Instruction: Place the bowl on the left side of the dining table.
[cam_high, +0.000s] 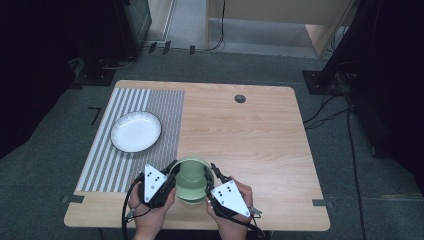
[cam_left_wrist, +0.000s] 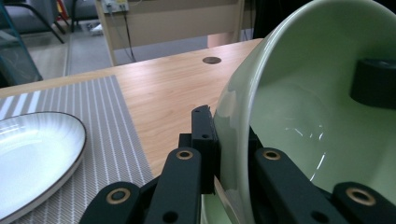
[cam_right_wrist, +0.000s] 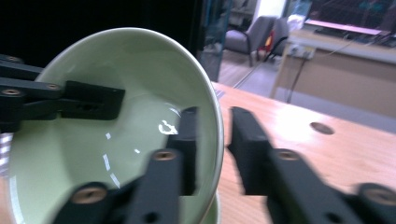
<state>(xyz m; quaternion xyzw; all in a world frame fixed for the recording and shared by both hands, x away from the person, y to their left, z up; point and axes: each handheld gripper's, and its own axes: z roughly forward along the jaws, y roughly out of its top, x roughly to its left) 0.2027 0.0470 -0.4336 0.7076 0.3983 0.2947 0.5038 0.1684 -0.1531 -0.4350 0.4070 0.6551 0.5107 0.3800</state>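
Jaws of both grippers straddled the rim of a green bowl (cam_high: 192, 181) at the near edge of the tabletop (cam_high: 250, 135), just right of a striped placemat (cam_high: 131, 140). From the high view, the left gripper (cam_high: 172, 175) took the bowl's left rim and the right gripper (cam_high: 210, 176) its right rim, while a white plate (cam_high: 136, 131) sat alone on the mat, well apart on the far left.

From the left gripper view, the left gripper (cam_left_wrist: 219, 154) had clamped tight on the tilted bowl (cam_left_wrist: 317, 107), one jaw outside the wall, one inside.

From the right gripper view, the right gripper (cam_right_wrist: 212, 140) had one jaw inside the bowl (cam_right_wrist: 116, 140) and the other outside with a gap showing (not yet pressed home, I judged).

So the two-sided pickup looked half secured; closing the right jaws and carrying the bowl onward, perhaps toward the mat, remained.
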